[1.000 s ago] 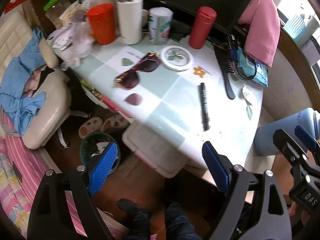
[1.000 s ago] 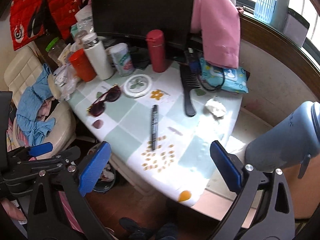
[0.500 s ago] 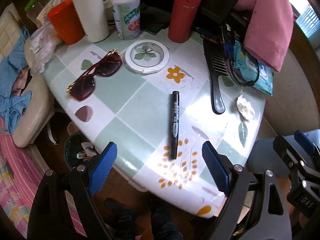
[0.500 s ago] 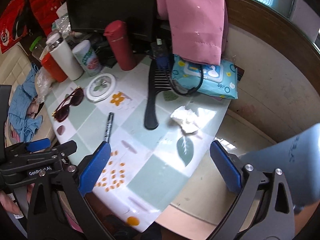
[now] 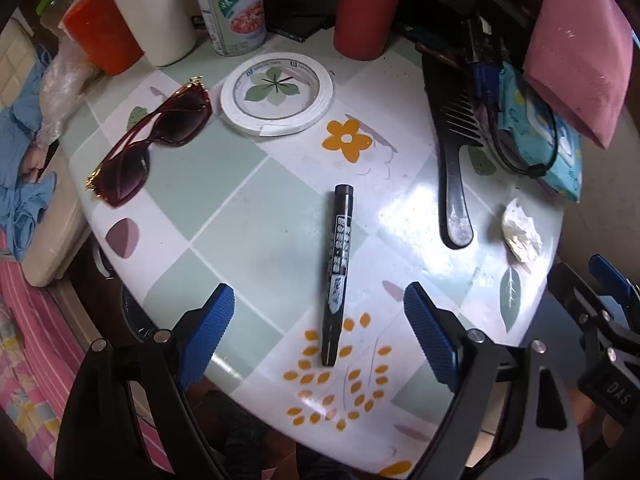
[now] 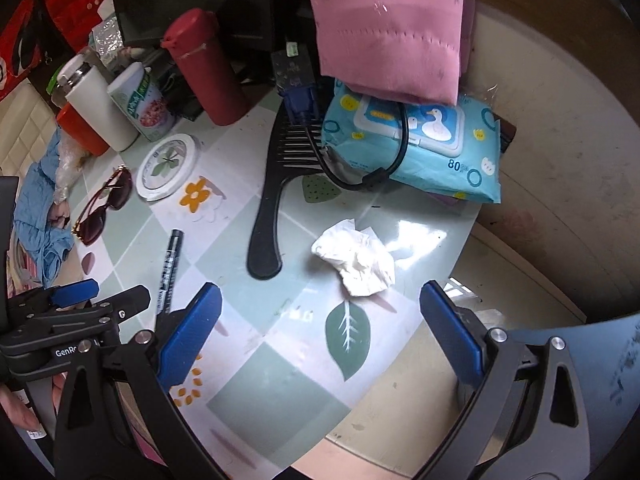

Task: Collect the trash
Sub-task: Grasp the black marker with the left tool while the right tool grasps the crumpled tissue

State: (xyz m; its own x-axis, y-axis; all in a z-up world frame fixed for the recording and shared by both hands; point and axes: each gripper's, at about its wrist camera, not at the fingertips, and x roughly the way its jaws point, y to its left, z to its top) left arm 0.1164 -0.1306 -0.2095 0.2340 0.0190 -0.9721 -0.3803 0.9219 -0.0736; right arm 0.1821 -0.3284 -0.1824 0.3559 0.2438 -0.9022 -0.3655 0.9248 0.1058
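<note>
White crumpled tissue [image 6: 356,259] on table [image 6: 280,372], beside comb [image 6: 276,192]; right gripper [image 6: 320,332] and left gripper [image 5: 316,336] jaws spread, empty.

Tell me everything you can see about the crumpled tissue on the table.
The tissue is a white, soft-looking paper wad, crumpled into an irregular lump with folds and creases. It lies loose on the glossy patterned table, near its edge, right of the black comb handle, in front of the blue wipes pack and above a printed green leaf. Nothing but the table touches it. The right claw is open, with the tissue ahead between its fingers, not yet in contact.
</note>
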